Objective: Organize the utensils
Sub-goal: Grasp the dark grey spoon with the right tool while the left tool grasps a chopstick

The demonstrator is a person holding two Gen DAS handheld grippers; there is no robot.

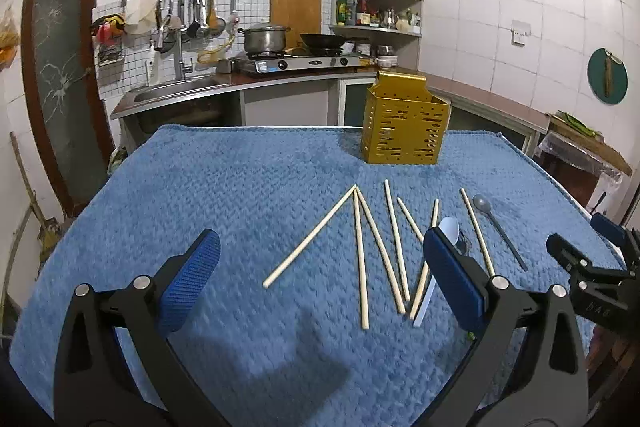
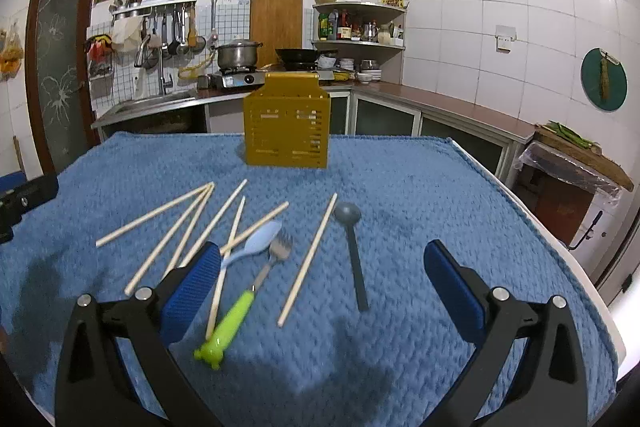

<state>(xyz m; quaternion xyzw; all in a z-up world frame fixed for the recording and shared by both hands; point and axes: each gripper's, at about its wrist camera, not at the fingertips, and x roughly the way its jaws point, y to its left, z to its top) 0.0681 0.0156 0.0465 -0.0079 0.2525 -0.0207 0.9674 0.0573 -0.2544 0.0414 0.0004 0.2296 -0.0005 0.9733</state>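
Observation:
Several wooden chopsticks (image 1: 362,259) (image 2: 192,223) lie scattered on the blue towel (image 1: 240,187) (image 2: 420,187). Among them are a pale blue spoon (image 1: 447,229) (image 2: 260,239), a grey spoon (image 1: 500,231) (image 2: 354,247) and a fork with a green handle (image 2: 240,311). A gold perforated utensil holder (image 1: 404,119) (image 2: 287,121) stands upright at the towel's far side. My left gripper (image 1: 320,259) hovers open over the chopsticks, nothing between its fingers. My right gripper (image 2: 320,263) is open above the fork, one chopstick and the grey spoon. It also shows at the right edge of the left wrist view (image 1: 584,267).
Behind the table runs a kitchen counter with a sink (image 1: 176,93), a gas stove (image 1: 296,63) carrying a pot and a wok, and a corner shelf (image 1: 376,11) of bottles. A dark door (image 1: 64,75) stands left. The table's right edge (image 2: 560,247) drops off near my right gripper.

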